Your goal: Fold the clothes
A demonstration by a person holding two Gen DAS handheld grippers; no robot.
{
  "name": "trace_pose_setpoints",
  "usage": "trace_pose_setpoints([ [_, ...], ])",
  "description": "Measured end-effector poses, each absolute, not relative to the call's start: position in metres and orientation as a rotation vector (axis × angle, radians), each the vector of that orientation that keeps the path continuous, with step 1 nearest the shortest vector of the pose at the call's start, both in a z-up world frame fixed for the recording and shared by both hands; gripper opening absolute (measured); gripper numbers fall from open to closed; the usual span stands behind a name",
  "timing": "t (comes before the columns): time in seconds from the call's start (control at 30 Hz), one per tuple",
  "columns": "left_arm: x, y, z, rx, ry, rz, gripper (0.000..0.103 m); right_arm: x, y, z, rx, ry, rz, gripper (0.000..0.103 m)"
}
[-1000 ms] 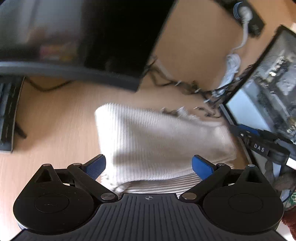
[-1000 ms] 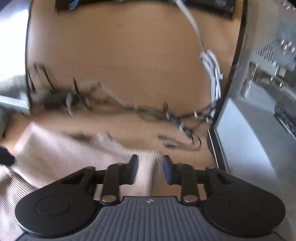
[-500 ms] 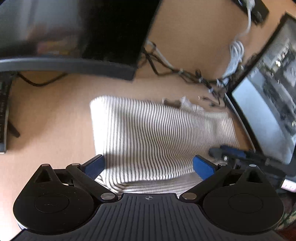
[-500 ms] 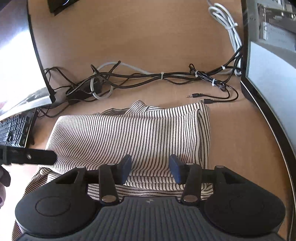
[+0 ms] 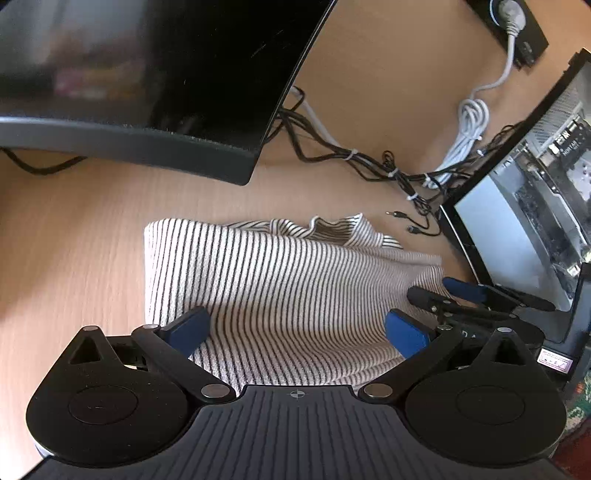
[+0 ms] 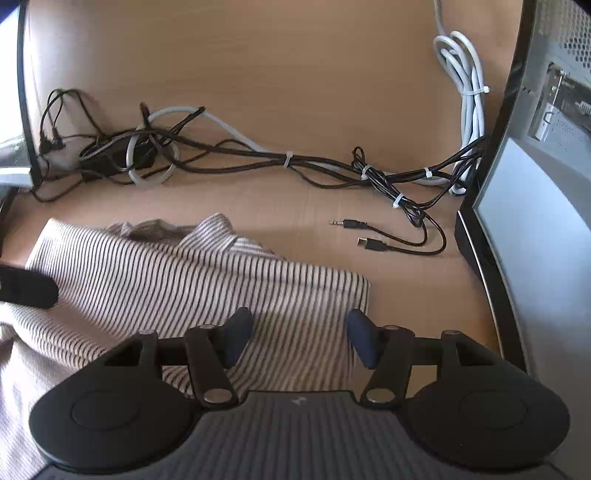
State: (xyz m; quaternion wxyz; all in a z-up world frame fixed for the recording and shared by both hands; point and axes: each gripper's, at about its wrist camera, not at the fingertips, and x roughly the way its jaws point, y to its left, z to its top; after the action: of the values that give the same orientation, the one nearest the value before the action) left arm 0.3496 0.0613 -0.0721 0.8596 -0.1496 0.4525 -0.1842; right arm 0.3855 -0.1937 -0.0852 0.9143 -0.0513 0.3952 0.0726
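A cream garment with thin dark stripes (image 5: 288, 288) lies folded on the wooden desk, its collar at the far edge. My left gripper (image 5: 295, 328) hangs over its near left part, open wide, the cloth under the blue pads and not pinched. My right gripper (image 6: 300, 341) is over the garment's (image 6: 184, 288) near right corner. Its jaws are opening, and striped cloth lies below the gap with neither pad pressing on it. The right gripper (image 5: 461, 291) also shows at the garment's right edge in the left wrist view. A left fingertip (image 6: 26, 286) pokes in on the left of the right wrist view.
A dark curved monitor (image 5: 147, 74) stands behind the garment on the left. Tangled black and grey cables (image 6: 288, 162) run along the back, with loose plugs (image 6: 351, 223) near the cloth. A computer case (image 6: 535, 221) walls off the right side. A power strip (image 5: 517, 22) sits far back.
The right jaws have spread from a narrow gap to a wide one, and that gripper has sunk toward the cloth. The left gripper has shifted a little over the garment, still open.
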Motion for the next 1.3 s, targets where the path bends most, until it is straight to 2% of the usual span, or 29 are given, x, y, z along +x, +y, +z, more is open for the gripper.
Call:
trace_pose_setpoints([
  [0.17,0.326,0.073,-0.055,-0.289,0.890,-0.399,0.103,0.352,-0.198,-0.070,-0.129,0.746,0.172,0.057],
  [0.33,0.319,0.077,-0.075,-0.164,0.952,-0.320,0.103,0.331,-0.197,-0.085,-0.189,0.786,0.187,0.057],
  [0.4,0.320,0.086,-0.083,-0.169,0.976,-0.275,0.102,0.337,-0.207,-0.087,-0.109,0.819,0.176,0.064],
  [0.8,0.341,0.112,-0.085,-0.340,0.998,-0.305,0.102,0.378,-0.233,-0.061,0.139,0.831,0.191,0.065],
  [1.13,0.367,0.090,-0.103,-0.265,0.952,-0.307,0.102,0.426,-0.239,-0.091,0.238,0.916,0.177,0.067],
  [1.2,0.371,0.084,-0.104,-0.243,0.936,-0.305,0.102,0.432,-0.236,-0.095,0.261,0.908,0.190,0.074],
  [1.3,0.376,0.077,-0.107,-0.233,0.912,-0.313,0.102,0.443,-0.225,-0.096,0.278,0.921,0.268,0.075],
])
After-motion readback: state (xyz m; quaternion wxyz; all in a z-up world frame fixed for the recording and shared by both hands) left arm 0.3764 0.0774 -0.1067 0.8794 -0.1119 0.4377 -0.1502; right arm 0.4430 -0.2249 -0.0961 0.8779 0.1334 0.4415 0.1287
